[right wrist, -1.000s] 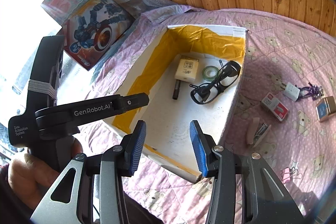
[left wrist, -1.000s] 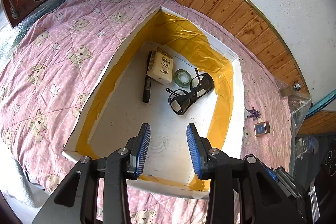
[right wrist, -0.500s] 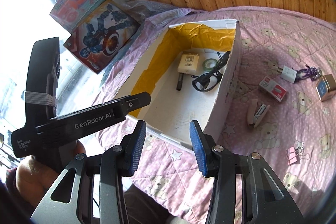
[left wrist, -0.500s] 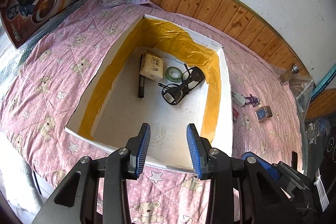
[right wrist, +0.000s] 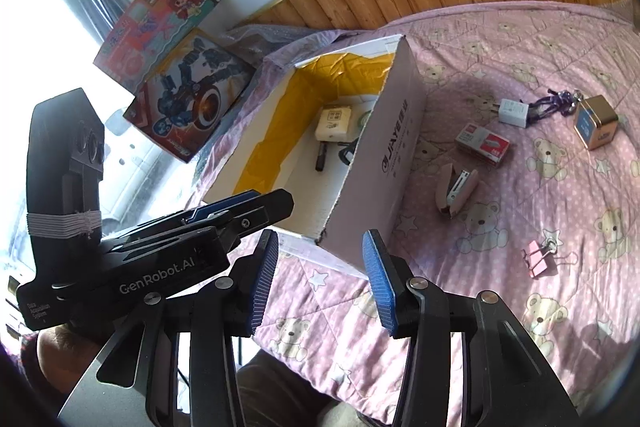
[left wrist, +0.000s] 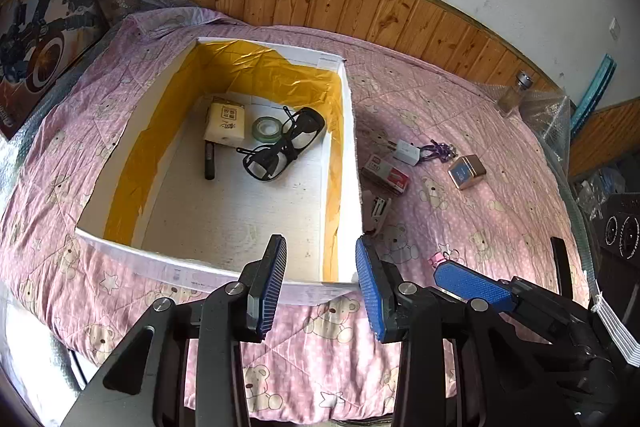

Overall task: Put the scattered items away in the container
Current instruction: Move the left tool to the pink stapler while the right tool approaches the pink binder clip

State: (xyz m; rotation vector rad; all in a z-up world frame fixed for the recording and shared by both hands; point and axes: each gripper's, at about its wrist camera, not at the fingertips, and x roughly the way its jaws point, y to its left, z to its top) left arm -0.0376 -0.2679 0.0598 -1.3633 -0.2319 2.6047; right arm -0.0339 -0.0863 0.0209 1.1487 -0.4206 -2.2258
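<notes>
1. I have pulled both grippers back from the box [left wrist: 348, 131]; my left gripper [left wrist: 320, 283] and right gripper [right wrist: 316, 287] are wide and empty.
2. The stapler [right wrist: 458, 189] lies at 1 o'clock on the quilt [right wrist: 500, 259]; it is probably next.

bed [left wrist: 500, 131]: pink bear quilt | left: white box [left wrist: 352, 163] | right: stapler [right wrist: 456, 189], staple box [right wrist: 482, 145], charger [right wrist: 512, 111], tin [right wrist: 596, 127], binder clip [right wrist: 540, 259]

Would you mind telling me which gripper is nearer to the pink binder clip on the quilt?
Right. The right gripper hovers open with the pink binder clip just ahead to its right; the left gripper hovers open at the box's near edge, farther left.
</notes>
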